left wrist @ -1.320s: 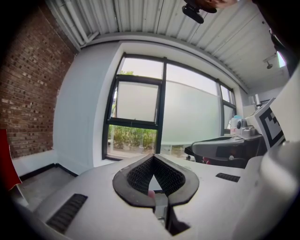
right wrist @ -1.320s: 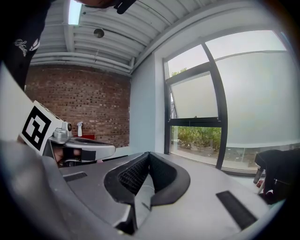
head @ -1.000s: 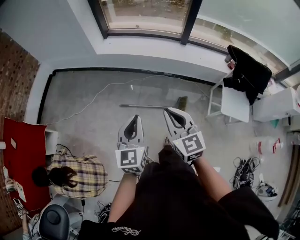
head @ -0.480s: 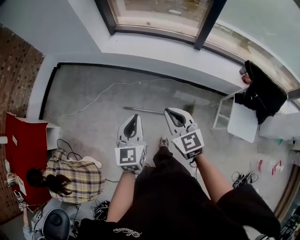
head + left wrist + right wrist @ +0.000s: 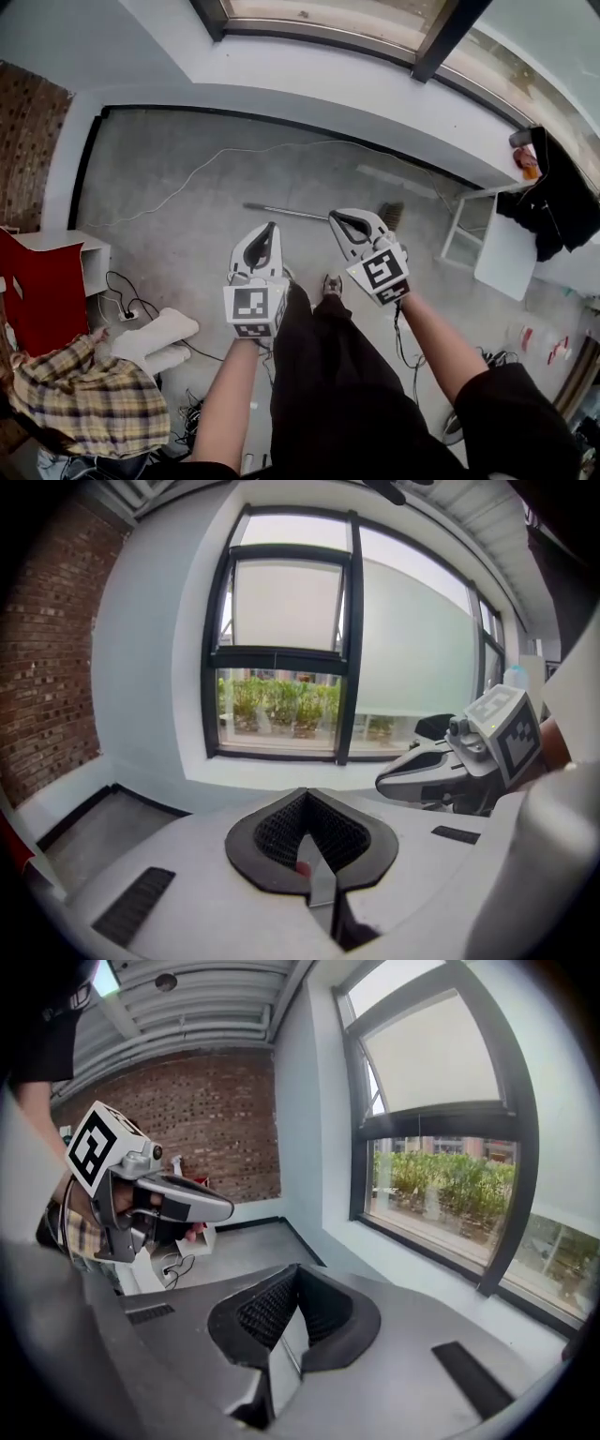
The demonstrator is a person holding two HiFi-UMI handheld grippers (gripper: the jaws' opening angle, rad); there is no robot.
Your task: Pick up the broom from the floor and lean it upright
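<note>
The broom [image 5: 291,212] lies flat on the grey floor in the head view. Its thin handle runs left to right and its brush head [image 5: 392,216] is at the right end. My left gripper [image 5: 272,228] hovers in front of the handle's middle, shut, with nothing in it. My right gripper [image 5: 336,217] is shut and empty too, its tip over the handle's right part in the picture; contact cannot be judged. The left gripper view shows shut jaws [image 5: 307,803] aimed at the window, with the right gripper [image 5: 441,775] beside them. The right gripper view shows its own shut jaws [image 5: 298,1274] and the left gripper [image 5: 169,1199].
A white cable [image 5: 216,164] curls over the floor beyond the broom. A white stool [image 5: 469,225] and a table with a black garment [image 5: 562,197] stand at the right. At the left are a white box [image 5: 84,258], a person in a plaid shirt [image 5: 84,398] and floor cables [image 5: 131,291].
Both grippers have moved forward and down toward the broom, staying shut. The broom now lies closer to their tips, and the person in plaid has slid toward the lower-left corner of the view.
</note>
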